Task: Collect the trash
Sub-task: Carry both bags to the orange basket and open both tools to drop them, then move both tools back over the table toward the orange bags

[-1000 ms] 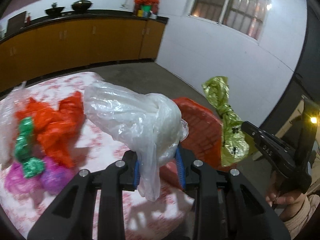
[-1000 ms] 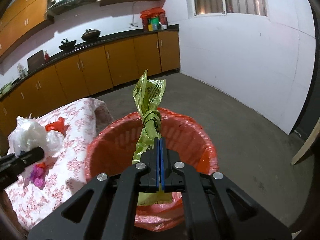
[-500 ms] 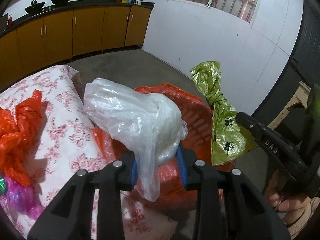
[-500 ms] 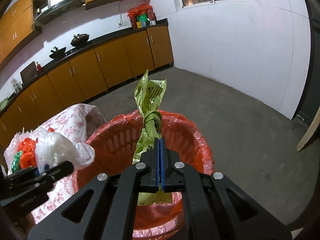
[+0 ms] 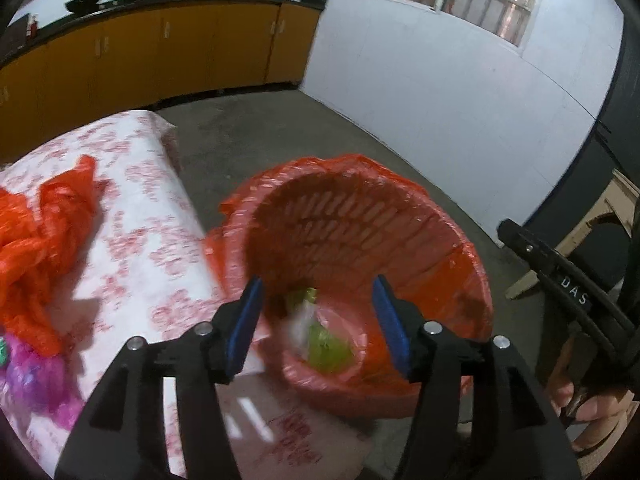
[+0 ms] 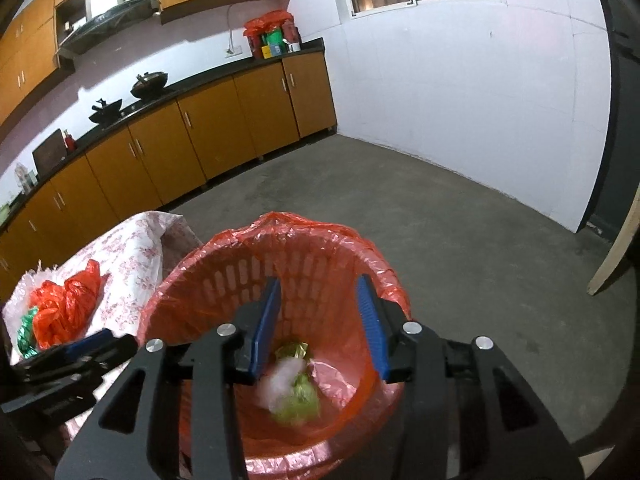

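Both bags have left the tools since half a second ago: the white plastic bag [image 6: 282, 378] and the yellow-green foil bag [image 6: 300, 398] now lie blurred together at the bottom of the red basket [image 5: 400, 216], which wears a red plastic liner and stands on the grey floor just beside the counter [image 5: 140, 240]. Over the basket, the left tool [image 5: 318, 316] hangs with its blue pads spread wide and nothing between them. Next to it, the right tool [image 6: 322, 326] is likewise wide apart and empty above the basket mouth. On the counter's floral cloth, an orange plastic bag [image 5: 44, 240] remains, with a green scrap [image 6: 26, 330] and a pink-purple scrap [image 5: 30, 380] beside it at the near edge.
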`<action>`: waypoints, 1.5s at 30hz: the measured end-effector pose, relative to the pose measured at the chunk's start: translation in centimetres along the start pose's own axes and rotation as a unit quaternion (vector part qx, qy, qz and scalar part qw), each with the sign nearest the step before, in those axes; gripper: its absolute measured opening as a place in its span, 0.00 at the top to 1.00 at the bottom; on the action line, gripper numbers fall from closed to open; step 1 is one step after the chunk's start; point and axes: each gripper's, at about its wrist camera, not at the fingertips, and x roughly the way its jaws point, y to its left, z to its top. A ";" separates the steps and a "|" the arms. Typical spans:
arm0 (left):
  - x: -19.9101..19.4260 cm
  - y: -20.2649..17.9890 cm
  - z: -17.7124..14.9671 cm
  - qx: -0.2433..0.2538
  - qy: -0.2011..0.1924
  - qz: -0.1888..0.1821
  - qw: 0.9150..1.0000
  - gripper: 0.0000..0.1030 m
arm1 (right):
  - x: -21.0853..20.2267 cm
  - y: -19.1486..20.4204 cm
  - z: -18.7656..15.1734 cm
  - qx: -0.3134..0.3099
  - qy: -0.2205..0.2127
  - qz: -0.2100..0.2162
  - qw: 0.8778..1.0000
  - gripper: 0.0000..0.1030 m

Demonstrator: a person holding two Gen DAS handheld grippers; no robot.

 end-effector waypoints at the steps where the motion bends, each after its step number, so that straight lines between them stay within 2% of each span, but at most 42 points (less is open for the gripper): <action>1: -0.5 0.4 -0.2 -0.002 -0.006 0.009 1.000 0.38 | -0.1 0.1 0.0 -0.004 -0.002 -0.004 1.000 0.54; 5: -3.5 2.2 -1.3 -0.011 -0.035 0.055 0.998 0.32 | -1.0 1.3 -0.1 -0.036 -0.016 -0.015 0.999 0.50; 10: -7.7 5.3 -3.0 -0.026 -0.071 0.109 0.991 0.26 | -1.9 4.2 -0.5 -0.066 -0.021 0.002 0.998 0.46; 16: -12.7 9.9 -5.1 -0.057 -0.107 0.185 0.975 0.24 | -2.9 8.8 -0.8 -0.102 -0.024 0.045 0.994 0.46; 19: -15.0 12.6 -6.2 -0.075 -0.118 0.224 0.964 0.23 | -3.3 11.5 -1.1 -0.119 -0.024 0.071 0.990 0.46; 23: -17.2 16.1 -7.6 -0.110 -0.123 0.254 0.953 0.23 | -3.3 15.4 -1.6 -0.138 -0.017 0.106 0.985 0.46; 32: -20.7 21.8 -10.3 -0.175 -0.133 0.299 0.929 0.22 | -2.3 23.9 -3.1 -0.193 0.009 0.169 0.967 0.46; 39: -22.0 24.5 -11.6 -0.203 -0.136 0.313 0.918 0.22 | -0.1 29.2 -3.9 -0.199 0.040 0.214 0.956 0.46; 43: -22.4 25.7 -12.0 -0.216 -0.136 0.316 0.914 0.22 | 1.5 31.2 -4.5 -0.205 0.054 0.208 0.955 0.46; 45: -22.5 26.0 -12.1 -0.219 -0.135 0.316 0.913 0.22 | 2.9 31.9 -4.8 -0.205 0.075 0.203 0.954 0.46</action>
